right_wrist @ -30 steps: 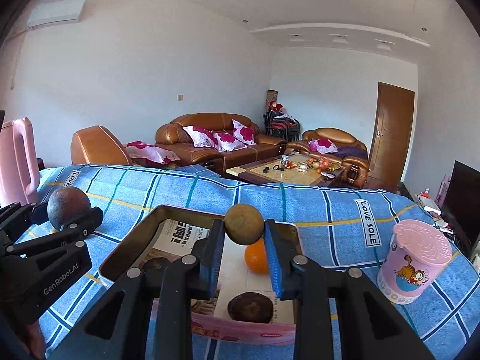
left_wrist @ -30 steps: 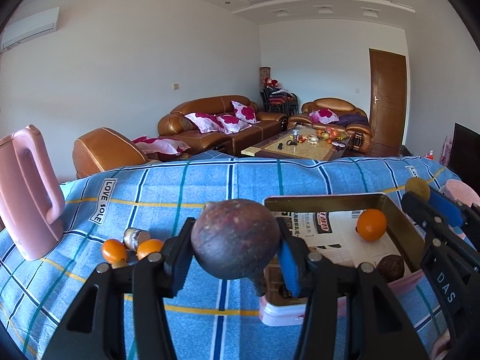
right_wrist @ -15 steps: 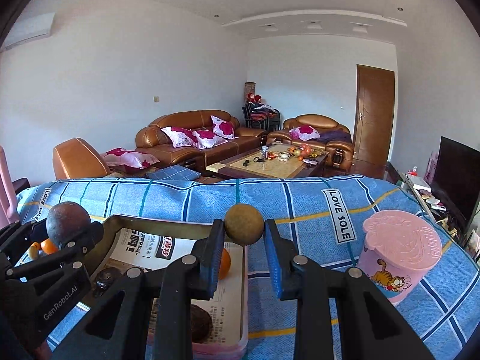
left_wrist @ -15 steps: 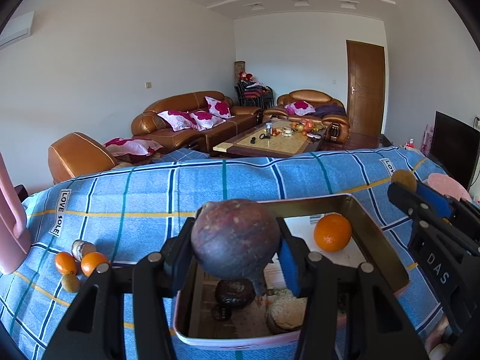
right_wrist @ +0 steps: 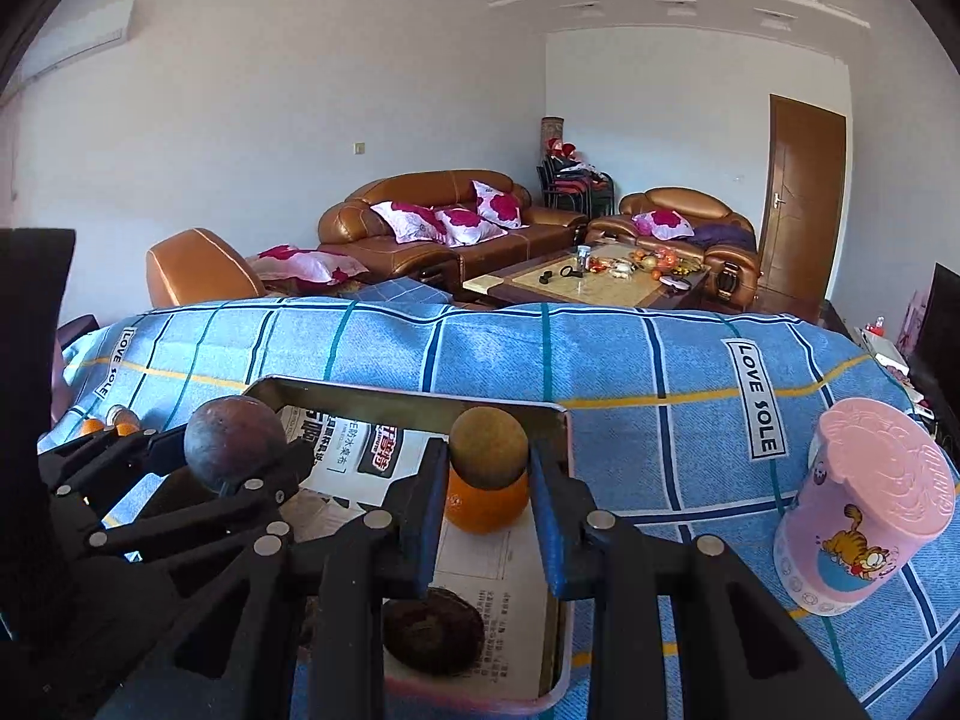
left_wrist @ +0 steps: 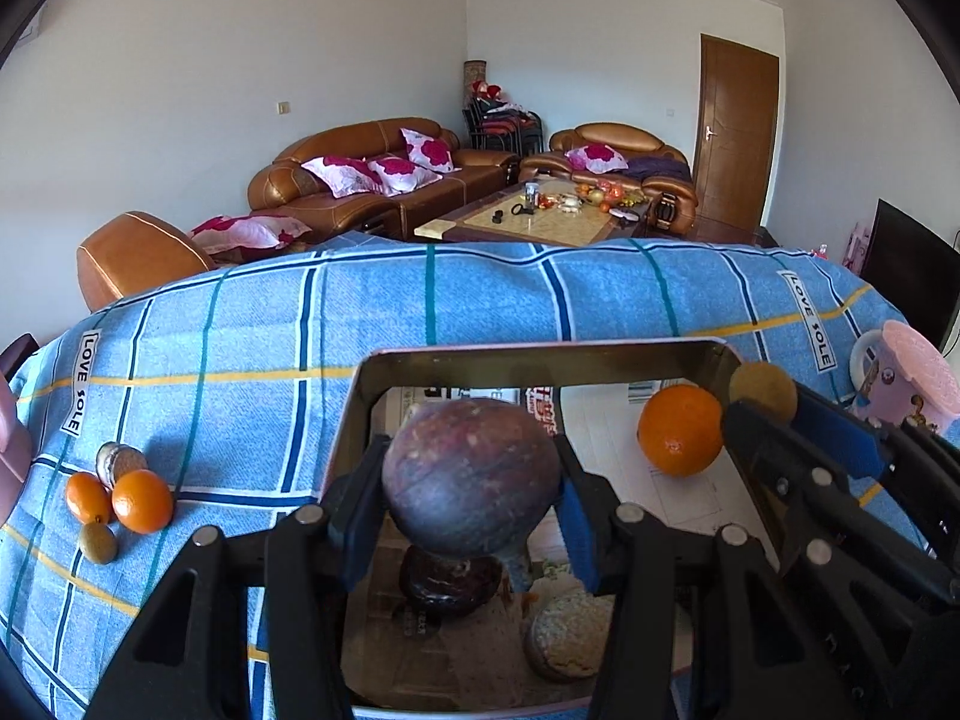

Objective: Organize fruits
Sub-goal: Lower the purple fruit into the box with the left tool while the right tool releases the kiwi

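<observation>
My left gripper (left_wrist: 471, 516) is shut on a dark purple passion fruit (left_wrist: 471, 474) and holds it above the near left part of the metal tray (left_wrist: 540, 355). My right gripper (right_wrist: 487, 486) is shut on a small brown-green round fruit (right_wrist: 489, 449) above the tray's (right_wrist: 390, 391) right side. In the tray, lined with newspaper, lie an orange (left_wrist: 679, 438), a dark fruit (left_wrist: 450, 582) and a pale rough one (left_wrist: 567, 636). The right gripper also shows in the left wrist view (left_wrist: 774, 414), the left gripper in the right wrist view (right_wrist: 231, 459).
Two oranges (left_wrist: 141, 501), a small green fruit (left_wrist: 98, 543) and a cut fruit (left_wrist: 117, 462) lie on the blue checked cloth (left_wrist: 480, 300) left of the tray. A pink lidded cup (right_wrist: 864, 504) stands at the right. Sofas and a coffee table stand beyond.
Both grippers have moved over the tray with their fruits still held. The left view has shifted right, so the loose fruits now sit further left.
</observation>
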Motion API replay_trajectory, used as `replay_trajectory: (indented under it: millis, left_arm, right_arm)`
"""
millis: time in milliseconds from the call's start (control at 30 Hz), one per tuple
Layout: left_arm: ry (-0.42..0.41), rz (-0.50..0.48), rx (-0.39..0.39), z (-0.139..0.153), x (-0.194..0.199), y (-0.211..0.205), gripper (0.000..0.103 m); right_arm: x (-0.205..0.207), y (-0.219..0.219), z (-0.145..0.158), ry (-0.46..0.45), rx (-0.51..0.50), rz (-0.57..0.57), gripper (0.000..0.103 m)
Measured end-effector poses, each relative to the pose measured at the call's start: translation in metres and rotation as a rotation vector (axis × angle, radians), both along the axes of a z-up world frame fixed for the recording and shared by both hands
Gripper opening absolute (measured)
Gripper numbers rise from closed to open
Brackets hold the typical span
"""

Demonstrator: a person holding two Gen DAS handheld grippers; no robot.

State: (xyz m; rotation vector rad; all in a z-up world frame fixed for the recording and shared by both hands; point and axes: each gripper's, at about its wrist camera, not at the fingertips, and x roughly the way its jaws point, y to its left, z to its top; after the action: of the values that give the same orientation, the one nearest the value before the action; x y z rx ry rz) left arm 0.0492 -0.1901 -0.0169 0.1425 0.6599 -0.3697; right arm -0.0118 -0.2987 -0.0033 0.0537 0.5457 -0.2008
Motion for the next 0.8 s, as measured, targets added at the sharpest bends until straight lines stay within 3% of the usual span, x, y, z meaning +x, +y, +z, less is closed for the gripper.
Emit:
replay_trajectory:
  millis: [467, 667, 733, 800]
  left_arm:
    - [0.02, 0.012, 0.014, -0.004, 0.002, 0.0, 0.053]
    - [-0.012, 0.023, 0.014, 0.0, -0.004, 0.003, 0.054]
    - [-0.059, 0.028, 0.004, 0.005, -0.012, 0.005, 0.059]
    - [-0.119, 0.044, 0.002, 0.01, -0.022, 0.007, 0.074]
  right_arm:
    - [0.006, -0.007, -0.011, 0.064, 0.121, 0.055, 0.03]
    - [0.002, -0.008, -0.009, 0.032, 0.142, 0.058, 0.033]
    - [-0.004, -0.008, -0.005, 0.002, 0.128, 0.051, 0.034]
    - [-0.011, -0.007, 0.002, -0.043, 0.092, 0.029, 0.034]
